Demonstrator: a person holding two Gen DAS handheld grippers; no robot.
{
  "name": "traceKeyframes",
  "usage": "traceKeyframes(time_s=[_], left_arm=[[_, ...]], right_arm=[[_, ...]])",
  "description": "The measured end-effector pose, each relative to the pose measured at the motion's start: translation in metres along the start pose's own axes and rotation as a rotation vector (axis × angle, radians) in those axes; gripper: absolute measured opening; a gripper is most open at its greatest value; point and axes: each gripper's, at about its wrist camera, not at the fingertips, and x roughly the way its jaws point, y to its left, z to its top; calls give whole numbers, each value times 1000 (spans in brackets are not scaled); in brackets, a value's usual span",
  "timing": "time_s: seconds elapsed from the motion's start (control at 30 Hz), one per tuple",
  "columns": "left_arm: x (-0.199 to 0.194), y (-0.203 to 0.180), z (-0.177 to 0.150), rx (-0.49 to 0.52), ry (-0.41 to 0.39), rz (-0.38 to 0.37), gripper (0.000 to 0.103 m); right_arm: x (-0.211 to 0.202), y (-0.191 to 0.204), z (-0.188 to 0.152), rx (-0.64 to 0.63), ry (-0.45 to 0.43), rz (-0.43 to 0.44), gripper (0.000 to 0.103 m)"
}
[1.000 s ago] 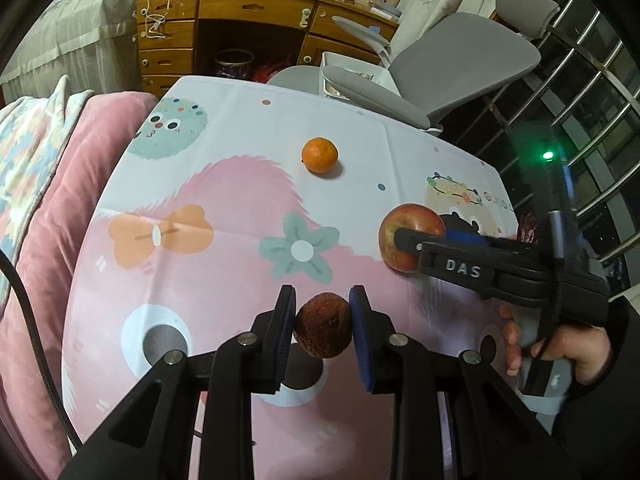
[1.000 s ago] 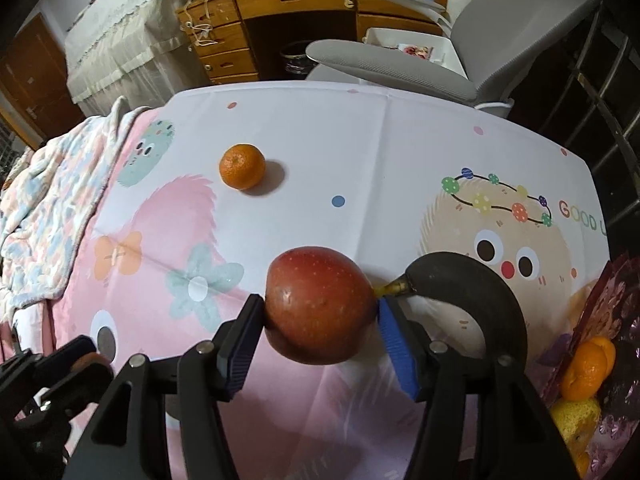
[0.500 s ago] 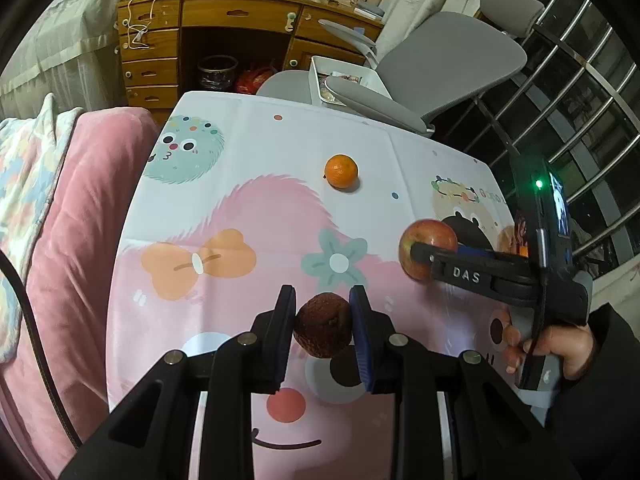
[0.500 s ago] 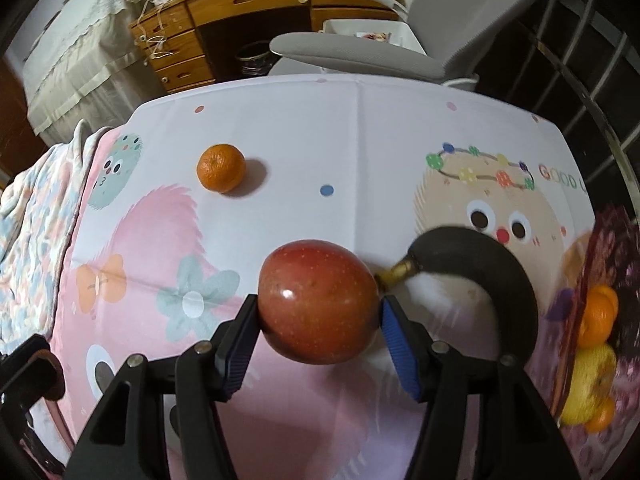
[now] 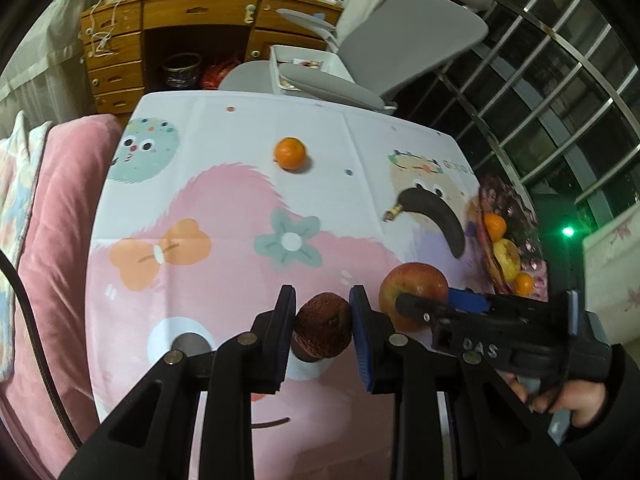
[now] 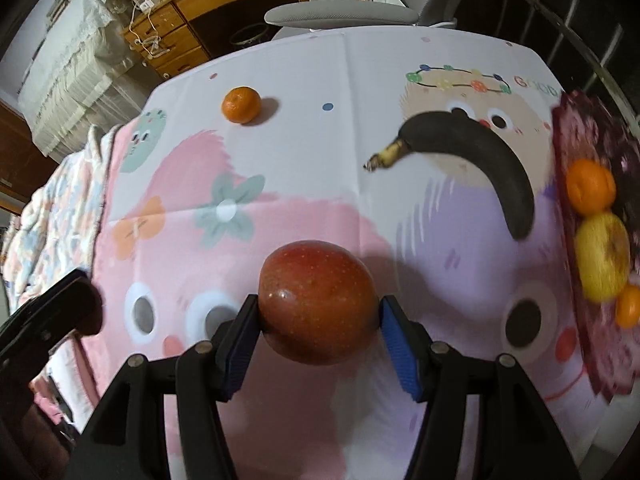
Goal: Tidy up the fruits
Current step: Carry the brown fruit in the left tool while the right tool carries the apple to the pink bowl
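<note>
Risk first: red apple [image 6: 318, 304] round and glossy, pinched only at its widest girth, so likely to roll out of the pads if tilted or jolted on the way to the fruit tray [image 6: 580, 128] at 3 o'clock. Tray already crowded with a yellow apple [image 6: 602, 258] and small oranges, so a drop there may knock one loose or send the new fruit over the rim. Banana [image 6: 472, 152] lying between apple and tray, at about 1 o'clock, easy to clip in passing. Both tools close together; collision possible.

Right gripper [image 6: 318, 330]: partly open, clamped on the red apple, lifted off the bench [image 6: 320, 80].

Left gripper [image 5: 322, 326]: narrow, clamped on a small brown wrinkled fruit [image 5: 323, 326], also clear of the cloth. Soft-looking skin, perhaps prone to crushing.

Loose orange [image 5: 289, 153] waiting at 12 o'clock on the bench.
</note>
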Motion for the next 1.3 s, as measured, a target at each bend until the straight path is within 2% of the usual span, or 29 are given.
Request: traceKeyframes(time_s=[0.3,0.73,1.03,1.3], left_arm=[[-10,-56,-10,24,-19,0,26],[-19,-170,-23,37,-75,-18,26],[-7,-240,-25,60,-106,-47,26],[24,-291,-21,78,-77,-78,26]], right_arm=[[-56,-29,-33,-17,-5,82,60],[-143,-104,-53,-84,-77,113,60],[-173,-162,-55,-89,-118,95,60],[-180,-222,-49,-56,-124,61,60]])
